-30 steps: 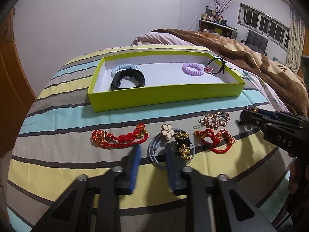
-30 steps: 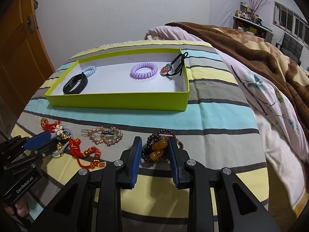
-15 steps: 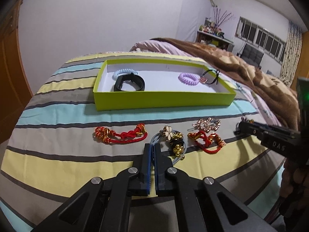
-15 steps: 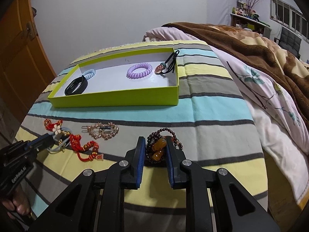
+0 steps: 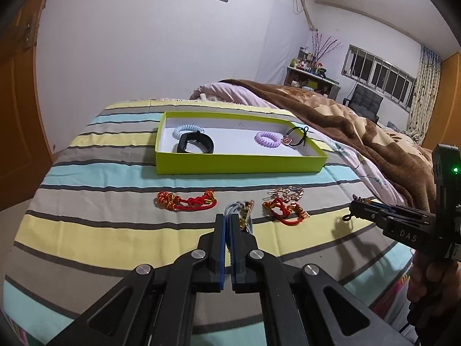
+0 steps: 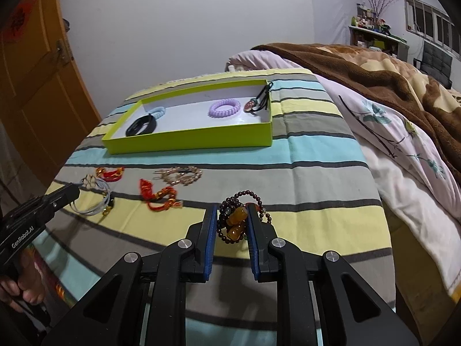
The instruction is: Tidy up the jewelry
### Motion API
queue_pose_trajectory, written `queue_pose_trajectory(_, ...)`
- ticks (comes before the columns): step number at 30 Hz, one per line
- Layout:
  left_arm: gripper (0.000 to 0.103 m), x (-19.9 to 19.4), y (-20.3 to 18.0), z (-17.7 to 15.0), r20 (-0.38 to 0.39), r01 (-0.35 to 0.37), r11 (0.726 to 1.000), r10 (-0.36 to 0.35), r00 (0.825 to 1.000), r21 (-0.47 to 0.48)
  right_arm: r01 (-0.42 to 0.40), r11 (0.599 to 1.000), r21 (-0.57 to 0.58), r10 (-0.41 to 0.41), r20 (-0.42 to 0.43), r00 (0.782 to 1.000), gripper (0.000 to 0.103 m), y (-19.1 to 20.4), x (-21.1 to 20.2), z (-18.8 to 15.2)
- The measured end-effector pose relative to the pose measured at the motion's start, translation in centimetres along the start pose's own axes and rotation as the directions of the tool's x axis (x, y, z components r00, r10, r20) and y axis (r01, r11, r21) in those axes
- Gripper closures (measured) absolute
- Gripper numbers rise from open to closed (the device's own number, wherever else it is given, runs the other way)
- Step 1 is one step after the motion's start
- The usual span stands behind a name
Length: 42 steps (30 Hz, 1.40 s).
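My left gripper (image 5: 227,220) is shut on a bundle of grey hair ties (image 5: 240,212) with a flower and gold charms, lifted just off the striped bedspread (image 5: 115,230). The right wrist view shows the same grey hair ties (image 6: 95,201) hanging from the left gripper (image 6: 73,191). My right gripper (image 6: 232,212) is shut on a dark bead bracelet (image 6: 234,222) with amber beads. A lime-green box (image 5: 239,165) farther back holds a black band (image 5: 196,145), two coil ties and a black cord pendant. Two red cord bracelets (image 5: 187,201) (image 5: 285,214) and a rose-gold clip (image 5: 286,194) lie on the bedspread.
A brown blanket (image 6: 360,69) and a floral sheet (image 6: 403,150) cover the bed's right side. A wooden door (image 6: 31,92) stands at the left. The bed drops off at its near edge and at the right past the sheet.
Both grippers have closed, the left on the grey hair ties and the right on the bead bracelet. Both have drawn back and up, and each piece has risen with its gripper.
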<state>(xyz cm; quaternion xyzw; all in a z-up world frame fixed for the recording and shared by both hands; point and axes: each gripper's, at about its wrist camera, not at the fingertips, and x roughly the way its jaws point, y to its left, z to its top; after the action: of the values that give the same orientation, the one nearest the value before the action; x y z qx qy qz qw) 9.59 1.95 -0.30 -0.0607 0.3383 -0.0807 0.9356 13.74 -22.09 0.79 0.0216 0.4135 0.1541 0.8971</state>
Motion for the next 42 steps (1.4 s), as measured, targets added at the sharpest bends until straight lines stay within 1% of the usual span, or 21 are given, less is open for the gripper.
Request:
queue_pose_trajectory(9,0.101,-2.1,-0.4,0.5,0.039,0.021,1.000,-0.021,0.999,0.002,-0.012,1.000,-0.014,0.012,0.034,0.999,0.083,0.5,-1.7,0.0)
queue_pose_trajectory(17,0.101,-3.2,-1.5,1.1,0.066,0.042,0.999,-0.044,0.997,0.032,-0.008,1.000,-0.018,0.009,0.050,0.999,0.083,0.7,-2.5,0.1)
queue_pose_trajectory(32,0.101,-2.1,-1.0,2.8,0.071,0.023,0.999,-0.026,0.997,0.039,-0.008,0.998,-0.061,0.014,0.088,0.996,0.083,1.3,-2.5,2.1)
queue_pose_trajectory(42,0.101,-0.1,-0.1,5.6,0.081,-0.017,0.997,0.011,0.997,0.073,0.009,0.995,-0.100,0.002,0.106,0.994,0.083,1.2,-1.3,4.5)
